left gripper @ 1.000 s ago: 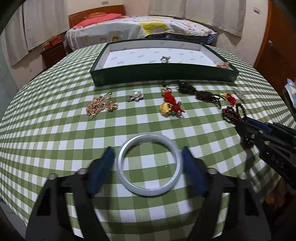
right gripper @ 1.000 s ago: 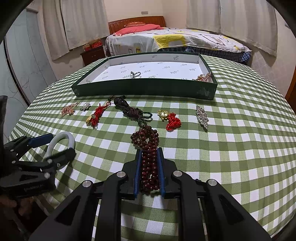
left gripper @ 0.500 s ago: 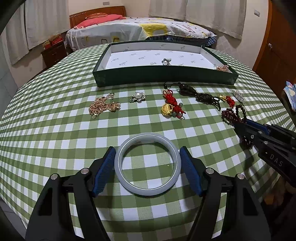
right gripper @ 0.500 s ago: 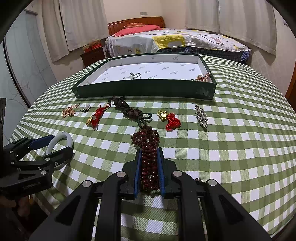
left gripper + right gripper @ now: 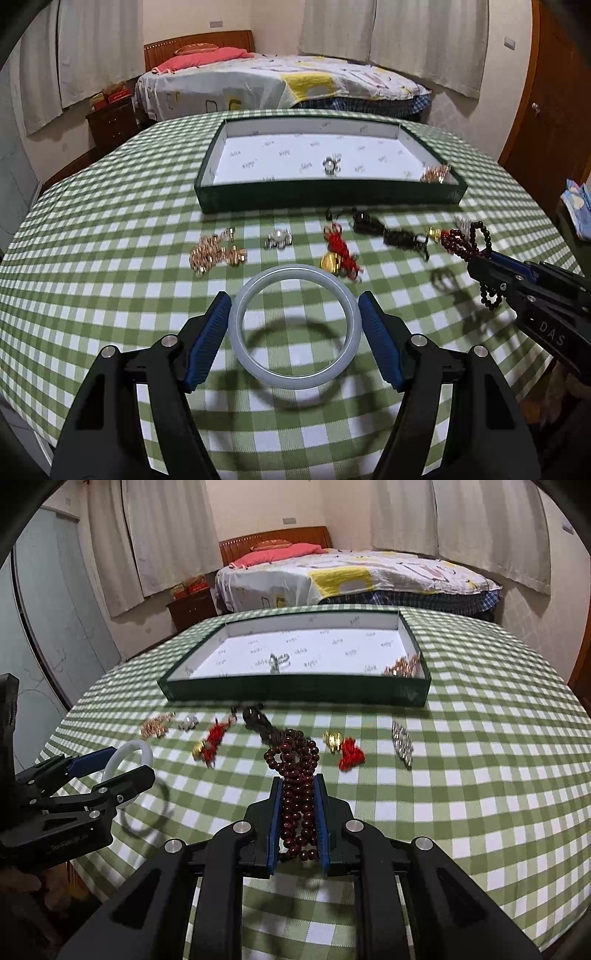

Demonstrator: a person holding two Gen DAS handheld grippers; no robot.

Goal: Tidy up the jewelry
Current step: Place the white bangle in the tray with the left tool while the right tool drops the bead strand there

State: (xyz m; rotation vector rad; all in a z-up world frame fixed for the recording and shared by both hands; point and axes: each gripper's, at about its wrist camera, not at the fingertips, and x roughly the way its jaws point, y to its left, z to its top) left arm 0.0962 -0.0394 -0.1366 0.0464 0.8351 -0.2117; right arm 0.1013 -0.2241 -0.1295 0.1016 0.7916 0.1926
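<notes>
With the left gripper clamped across the pale grey-white round bangle and the right gripper shut on the dark red bead strand, carry both level, clear above the tabletop, to the green tray ahead of the jaws.

gold chain: half hidden by tray wall | table jewelry: motion-blurred

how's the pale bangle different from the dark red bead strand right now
The pale bangle is one rigid, smooth ring, spanning the left gripper's wide-set fingers. The dark red bead strand is many small beads, limp and bunched, pinched between the right gripper's narrow-set fingers, with a loop dangling. Both are gripped and appear lifted off the checked tablecloth, short of the green tray.
</notes>
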